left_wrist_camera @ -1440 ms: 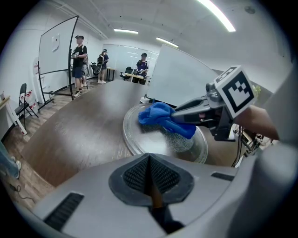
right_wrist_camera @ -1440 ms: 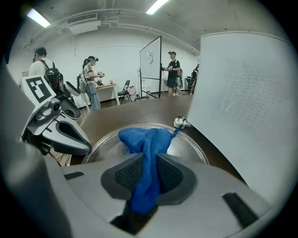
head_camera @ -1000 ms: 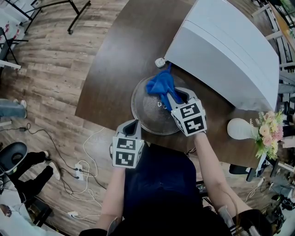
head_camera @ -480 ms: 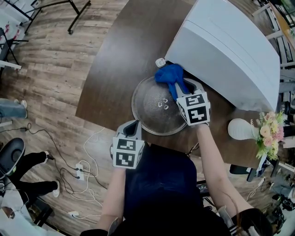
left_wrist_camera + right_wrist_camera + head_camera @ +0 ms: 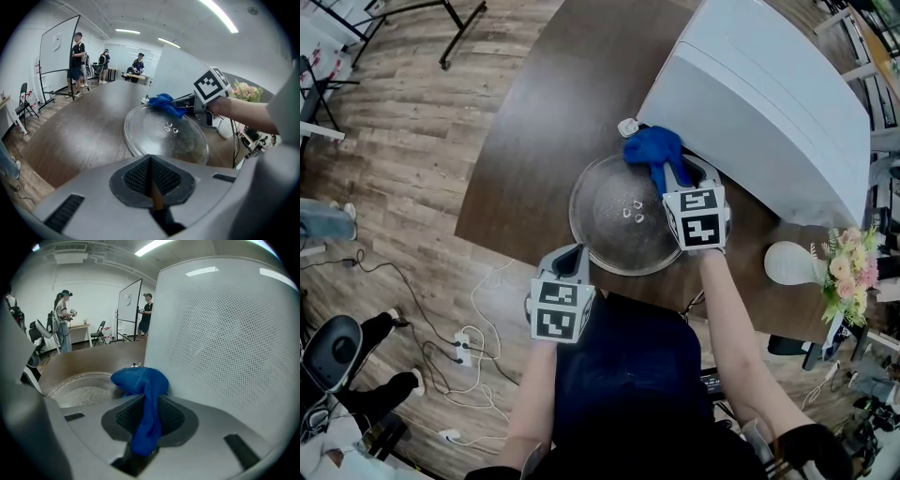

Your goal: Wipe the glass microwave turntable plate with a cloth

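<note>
We pinch the blue cloth in our right gripper, its jaws closed on the fabric, at the far right rim of the glass plate, just beside the white microwave. Our left gripper, jaws pressed together on nothing, hangs near the plate's near rim. The plate lies flat on the dark wooden table. Around it are plank flooring and loose cables, and a whiteboard stands across the room.

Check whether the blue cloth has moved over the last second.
Yes. The blue cloth slid from over the far part of the glass plate out to its far rim, closer to the white appliance.
</note>
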{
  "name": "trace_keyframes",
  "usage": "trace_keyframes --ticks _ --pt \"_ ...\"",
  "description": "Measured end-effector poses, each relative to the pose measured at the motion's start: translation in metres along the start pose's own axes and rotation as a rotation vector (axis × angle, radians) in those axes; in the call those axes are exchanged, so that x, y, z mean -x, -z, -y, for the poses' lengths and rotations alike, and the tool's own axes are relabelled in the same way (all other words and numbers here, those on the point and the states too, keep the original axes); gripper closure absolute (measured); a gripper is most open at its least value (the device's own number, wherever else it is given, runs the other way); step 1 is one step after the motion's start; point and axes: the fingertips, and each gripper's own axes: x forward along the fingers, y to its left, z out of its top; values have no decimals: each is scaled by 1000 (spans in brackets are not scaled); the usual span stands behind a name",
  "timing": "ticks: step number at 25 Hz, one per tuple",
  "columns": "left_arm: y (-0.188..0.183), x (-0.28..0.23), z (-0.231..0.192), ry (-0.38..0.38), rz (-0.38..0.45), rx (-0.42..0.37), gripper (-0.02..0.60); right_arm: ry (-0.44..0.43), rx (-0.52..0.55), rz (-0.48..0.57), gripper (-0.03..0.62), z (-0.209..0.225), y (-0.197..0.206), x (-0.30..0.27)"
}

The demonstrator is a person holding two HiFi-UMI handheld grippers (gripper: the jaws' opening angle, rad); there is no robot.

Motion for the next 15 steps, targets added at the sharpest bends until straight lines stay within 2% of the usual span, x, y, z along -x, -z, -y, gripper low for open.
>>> trace_keyframes --ticks 7,11,15 --pt "1 -1 0 -3 5 -4 578 -25 -18 30 523 -7 -5 13" --pt "0 0 0 -2 10 -6 578 -103 -39 64 523 -28 -9 33" --pt "0 1 -1 2 12 -5 578 -216 -72 84 523 -62 -6 55"
